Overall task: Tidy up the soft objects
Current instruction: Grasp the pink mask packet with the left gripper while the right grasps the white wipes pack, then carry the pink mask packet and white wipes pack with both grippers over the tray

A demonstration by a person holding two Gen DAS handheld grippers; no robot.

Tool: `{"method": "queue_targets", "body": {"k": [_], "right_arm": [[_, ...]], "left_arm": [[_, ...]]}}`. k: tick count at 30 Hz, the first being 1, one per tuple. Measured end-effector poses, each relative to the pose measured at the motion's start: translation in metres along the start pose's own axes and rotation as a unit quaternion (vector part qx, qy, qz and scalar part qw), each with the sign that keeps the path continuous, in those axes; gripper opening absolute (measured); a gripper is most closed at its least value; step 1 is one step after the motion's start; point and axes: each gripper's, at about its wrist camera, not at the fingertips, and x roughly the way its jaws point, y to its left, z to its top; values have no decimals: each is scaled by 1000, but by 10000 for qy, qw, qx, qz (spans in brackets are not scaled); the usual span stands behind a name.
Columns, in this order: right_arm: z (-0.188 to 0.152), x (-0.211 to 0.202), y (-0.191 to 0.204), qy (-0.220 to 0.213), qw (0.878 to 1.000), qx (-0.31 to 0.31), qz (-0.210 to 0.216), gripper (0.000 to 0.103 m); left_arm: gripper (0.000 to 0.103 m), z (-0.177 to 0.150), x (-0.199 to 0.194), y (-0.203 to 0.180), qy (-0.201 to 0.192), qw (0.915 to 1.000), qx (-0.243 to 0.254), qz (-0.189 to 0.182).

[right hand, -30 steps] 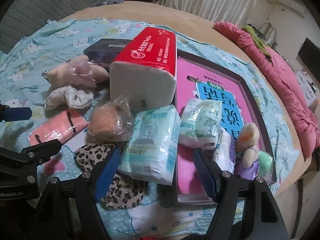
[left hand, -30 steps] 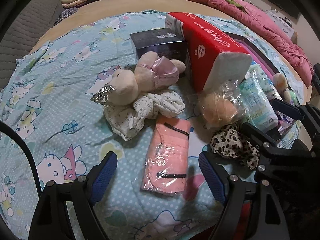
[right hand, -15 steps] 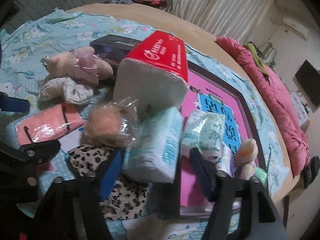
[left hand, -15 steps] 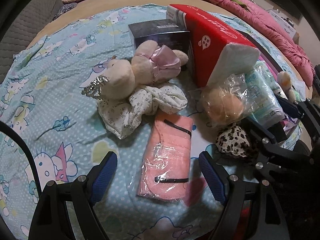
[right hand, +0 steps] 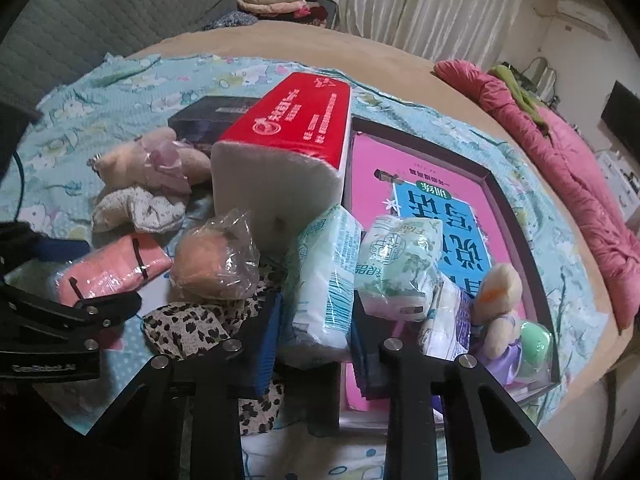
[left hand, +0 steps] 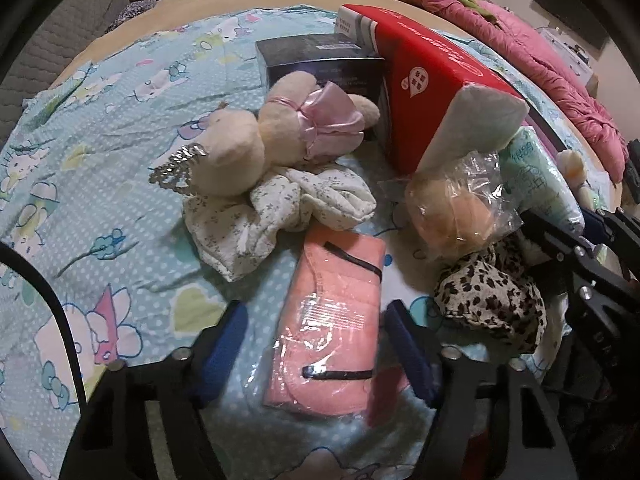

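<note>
The right tool (right hand: 314, 340) is clenched on a pale green tissue pack (right hand: 322, 276), its blue pads pressing both sides. A second tissue pack (right hand: 398, 268) leans just right of it over the pink-lined tray (right hand: 516, 216), whose far corner holds a small plush doll (right hand: 498, 300). Leopard-print cloth (right hand: 188, 328) lies under the left pad, and a bagged peach plush (right hand: 214, 262) crowds close behind. The tall red tissue brick (right hand: 288, 136) blocks the way ahead; its print is too blurred to read.

The left tool (left hand: 312, 348) stands released, straddling the wrapped pink cloth (left hand: 336, 320) on the bed (left hand: 100, 140). Beyond lie a floral cloth (left hand: 280, 208), a cream rabbit plush (left hand: 256, 140) and a dark box (left hand: 320, 60). Open sheet stretches to the left.
</note>
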Motion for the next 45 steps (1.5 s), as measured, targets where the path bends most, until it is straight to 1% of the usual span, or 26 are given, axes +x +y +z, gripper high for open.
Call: {"method": "queue_targets", "body": {"k": [2,4,5,8,12,15,19,23,27,29,31,35,42,45], "right_arm": [[1,-4,-2,-64,10000,32,50,30],[2,-8,-2,-113,9999,50,75,30],[2,-11,-3,-136,9998,66,120,29],[3,-17,-5,-160,9995,158,227,29],[3,-23,-9,-217,9993,230,219,28],[3,-27,-14,-249,9987,327,292,28],[2,-32,-20,-291,9981,445,327,27],[1,-41,-28,-398,9971,533,382,27],[1,-51,-36,-517,9956,644,439,27],[0,-55,-40,-576,9948,705,459,27],[0,-59,-44,-615,9941,760,479,27],[0,-66,-50,-696,9926,840,526,27],[2,-84,-62,-883,9898,938,601,27],[2,-91,-66,-987,9881,953,700,27]], "left_arm": [[51,0,1,1,-13,10000,-26,-56],[43,0,1,2,-24,9999,-65,-144],[42,0,0,4,-29,9998,-97,-191],[39,-1,-2,12,-16,9983,-314,-489],[37,-2,-4,23,-10,9958,-550,-734],[37,-5,-7,27,-7,9951,-605,-782],[37,-9,-13,22,-32,9969,-479,-615],[37,-11,-27,12,-108,9975,-389,-572],[37,-13,-53,2,-428,9977,-308,-415],[37,-12,-65,-3,-635,9969,-287,-369],[37,-9,-75,-6,-762,9962,-287,-322],[37,-1,-90,-17,-910,9952,-210,-278],[37,5,-110,-39,-1051,9943,-27,-183],[37,6,-118,-49,-1101,9937,43,-185]]}}
